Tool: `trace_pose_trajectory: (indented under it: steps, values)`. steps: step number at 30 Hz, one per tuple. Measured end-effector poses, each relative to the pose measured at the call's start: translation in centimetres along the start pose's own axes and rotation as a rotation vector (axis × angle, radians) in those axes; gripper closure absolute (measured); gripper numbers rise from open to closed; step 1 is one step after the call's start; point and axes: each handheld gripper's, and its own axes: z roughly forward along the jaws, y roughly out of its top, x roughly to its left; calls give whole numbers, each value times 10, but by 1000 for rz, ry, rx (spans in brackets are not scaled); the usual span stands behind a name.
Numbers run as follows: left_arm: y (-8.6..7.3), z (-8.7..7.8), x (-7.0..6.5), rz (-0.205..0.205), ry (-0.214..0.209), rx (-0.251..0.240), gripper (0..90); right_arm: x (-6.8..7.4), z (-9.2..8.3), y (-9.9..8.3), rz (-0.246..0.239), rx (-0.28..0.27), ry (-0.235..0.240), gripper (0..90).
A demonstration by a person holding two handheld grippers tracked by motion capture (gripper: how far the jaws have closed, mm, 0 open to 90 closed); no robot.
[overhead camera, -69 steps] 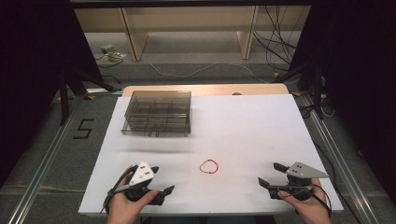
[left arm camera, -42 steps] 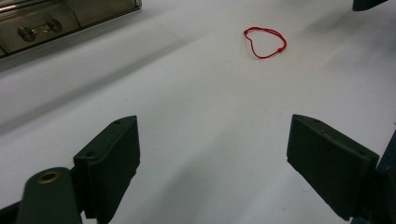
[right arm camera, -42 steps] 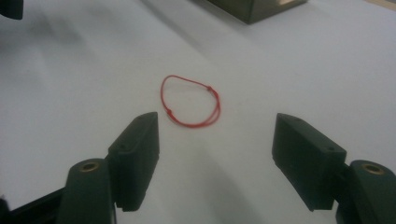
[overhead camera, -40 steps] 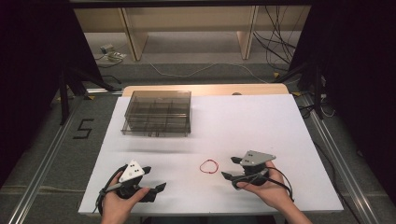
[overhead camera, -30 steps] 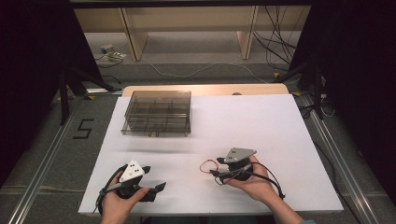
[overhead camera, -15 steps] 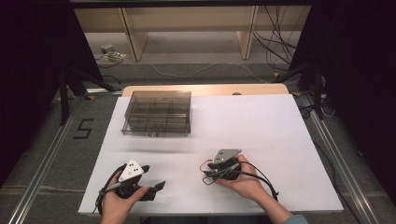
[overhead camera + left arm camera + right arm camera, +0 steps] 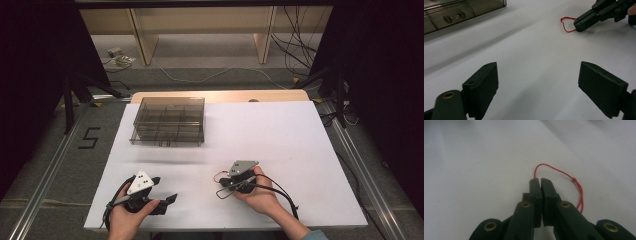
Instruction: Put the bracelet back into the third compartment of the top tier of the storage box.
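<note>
Pinching one side of the red string loop [image 7: 571,180], the right gripper [image 7: 540,180] has its two black jaws pressed together after just closing, with the thread caught between the pads. In the right gripper view the loop leaves the jaw tips at their left, arches away over the white table [image 7: 474,170], passes a small knot, and drops back along the right side of the jaws. In the high view the loop [image 7: 220,176] peeks out just beyond the right gripper [image 7: 222,184], on the side facing the clear compartment box [image 7: 169,120], which stands well apart from it. Beside the right gripper, farther from the loop, the left gripper [image 7: 172,199] rests on the table with its jaws spread wide and nothing between them. From the left gripper view [image 7: 537,82], the loop [image 7: 566,23] lies flat on the table, touching the right gripper's tips.
</note>
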Motion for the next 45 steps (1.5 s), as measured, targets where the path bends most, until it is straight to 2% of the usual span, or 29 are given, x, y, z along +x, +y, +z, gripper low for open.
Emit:
trace_pose_trajectory:
  steps: [19, 45]
  values:
    - [0, -1, 1, -8, 1, -11, 164, -3, -10, 5, 39, -56, -3, 900]
    - [-1, -4, 3, -24, 15, -26, 167, -3, -22, 19, 37, -121, -23, 900]
